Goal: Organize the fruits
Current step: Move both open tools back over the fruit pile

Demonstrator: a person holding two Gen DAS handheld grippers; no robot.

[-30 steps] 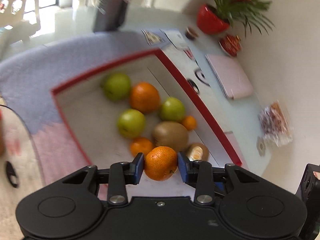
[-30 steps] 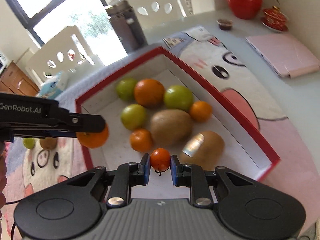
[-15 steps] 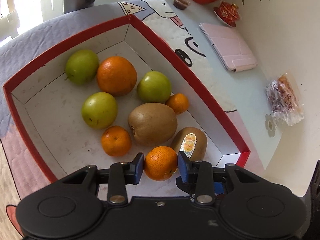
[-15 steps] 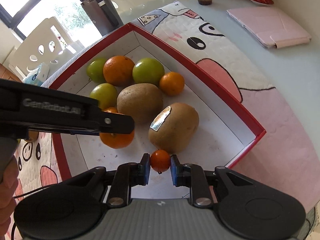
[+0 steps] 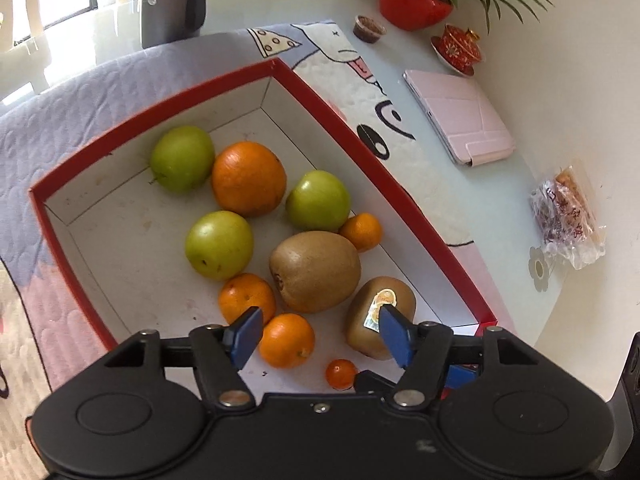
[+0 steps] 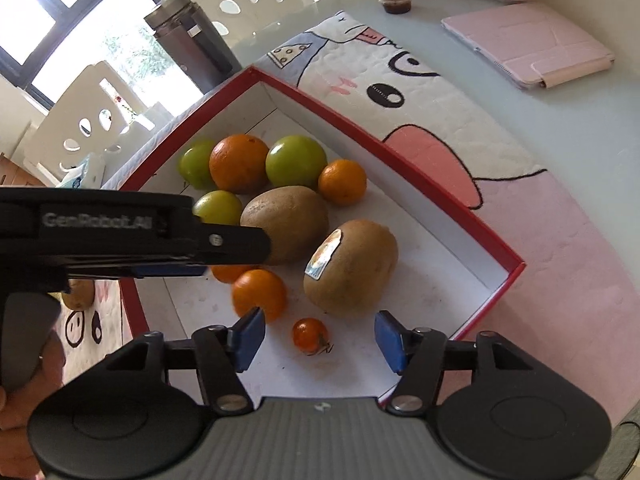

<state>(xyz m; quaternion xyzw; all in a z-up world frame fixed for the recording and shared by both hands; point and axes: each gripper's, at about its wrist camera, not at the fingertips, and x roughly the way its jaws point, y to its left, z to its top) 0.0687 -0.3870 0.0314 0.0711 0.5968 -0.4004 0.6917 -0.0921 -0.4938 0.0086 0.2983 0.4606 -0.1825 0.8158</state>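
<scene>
A red-rimmed box [image 5: 384, 176] [image 6: 420, 168] holds green apples, oranges, mandarins and two kiwis. My left gripper [image 5: 320, 336] is open above the box's near end; the mandarin [image 5: 286, 340] [image 6: 260, 294] lies on the box floor between its pads. My right gripper [image 6: 314, 338] is open; the small cherry tomato [image 6: 310, 335] [image 5: 340, 374] lies on the floor between its blue pads. A stickered kiwi [image 5: 378, 316] [image 6: 352, 266] sits just right of both. The left gripper's body [image 6: 132, 236] crosses the right wrist view.
The box stands on a cartoon-print mat [image 6: 420, 92] on a glass table. A pink tablet case [image 5: 460, 120], a red plant pot [image 5: 412, 0], a snack bag [image 5: 568, 220] and a dark flask [image 6: 188, 44] stand around. A kiwi [image 6: 78, 294] lies outside the box, left.
Both grippers opened. The left let go of the mandarin and the right let go of the cherry tomato; both fruits now lie on the box floor.
</scene>
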